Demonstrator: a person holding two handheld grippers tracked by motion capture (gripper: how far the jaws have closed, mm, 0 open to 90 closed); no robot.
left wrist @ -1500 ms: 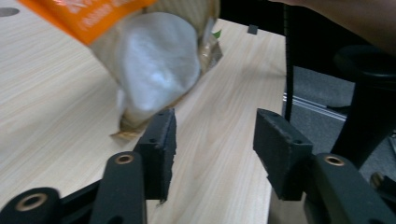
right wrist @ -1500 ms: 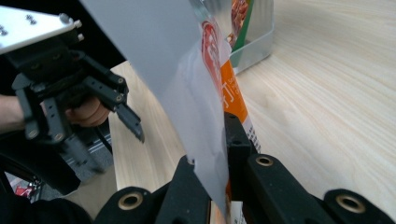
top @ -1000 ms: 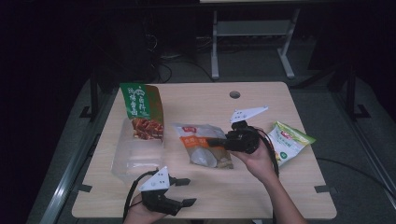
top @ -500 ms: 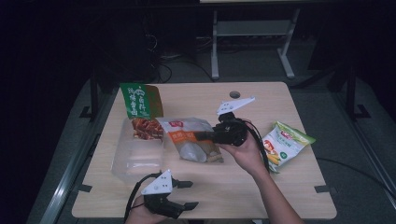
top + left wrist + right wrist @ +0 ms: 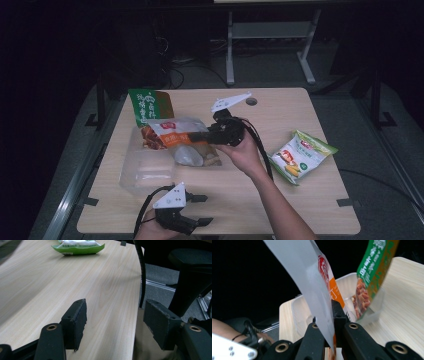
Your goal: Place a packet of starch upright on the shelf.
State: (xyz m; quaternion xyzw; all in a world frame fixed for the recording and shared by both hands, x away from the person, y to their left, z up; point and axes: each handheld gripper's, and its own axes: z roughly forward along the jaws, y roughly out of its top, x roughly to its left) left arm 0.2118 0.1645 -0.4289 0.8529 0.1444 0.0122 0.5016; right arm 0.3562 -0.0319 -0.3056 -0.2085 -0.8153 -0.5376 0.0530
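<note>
Pinching orange snack bag [image 5: 180, 137] over clear bin [image 5: 145, 170] — right gripper [image 5: 202, 136]; left gripper [image 5: 200, 209] jaws apart, empty.

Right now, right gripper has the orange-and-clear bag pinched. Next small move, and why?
Probably carry it a little further left and lower it, then open. The right gripper is shut on the orange-and-clear bag, which hangs partly over the clear bin, where the green bag already stands.
</note>
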